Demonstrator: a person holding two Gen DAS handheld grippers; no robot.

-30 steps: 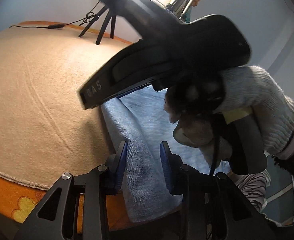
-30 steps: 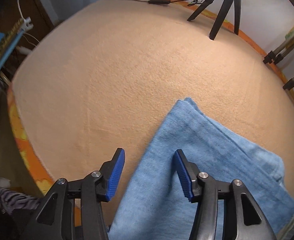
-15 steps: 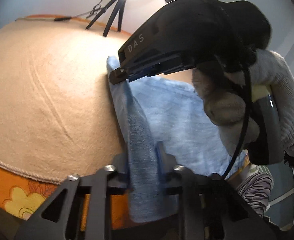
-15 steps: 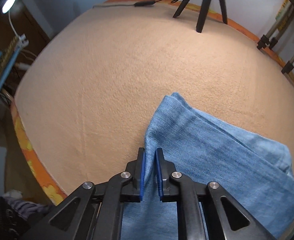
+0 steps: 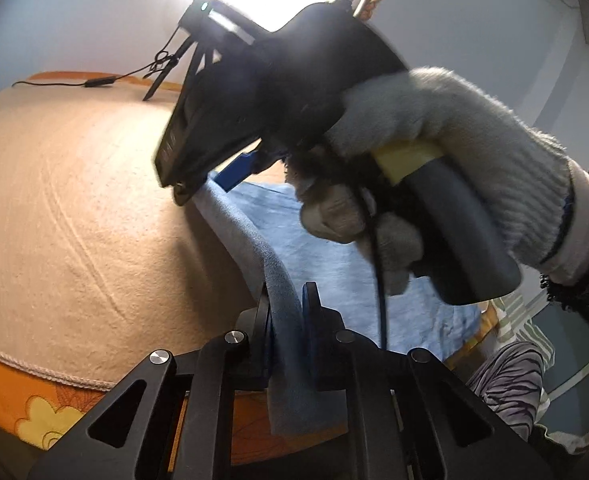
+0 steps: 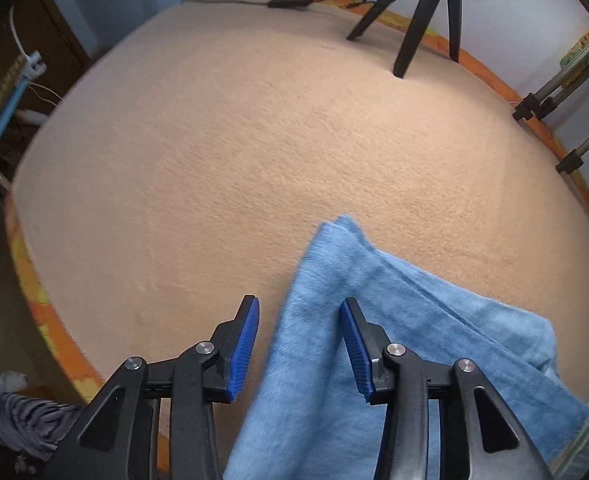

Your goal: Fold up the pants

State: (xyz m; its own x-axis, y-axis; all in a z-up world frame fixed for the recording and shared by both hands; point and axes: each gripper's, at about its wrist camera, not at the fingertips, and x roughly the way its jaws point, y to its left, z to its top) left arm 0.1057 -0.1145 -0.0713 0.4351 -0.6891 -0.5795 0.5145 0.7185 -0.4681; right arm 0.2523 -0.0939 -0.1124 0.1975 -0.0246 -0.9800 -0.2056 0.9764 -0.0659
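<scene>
Light blue pants [image 5: 334,272] lie folded on a beige blanket [image 5: 74,208], near its front edge. My left gripper [image 5: 288,300] has a raised fold of the pants' left edge between its blue pads, and its jaws are closing on it. The pants [image 6: 394,320] show a pointed corner toward the middle of the bed in the right wrist view. My right gripper [image 6: 300,320] points steeply down over that corner, its jaws opening, the cloth loose between them and not pressed. A gloved hand [image 5: 434,128] holds it just above the pants.
A black tripod [image 6: 422,20] and a cable [image 6: 290,2] stand at the blanket's far edge. Metal stand legs [image 6: 554,92] are off the right side. An orange flowered sheet [image 5: 34,400] borders the front edge. A striped cloth [image 6: 18,420] lies below the bed.
My left gripper has shut on the pants' folded left edge. My right gripper closed on the pants corner half a second ago and has opened again, the cloth dropping loose.
</scene>
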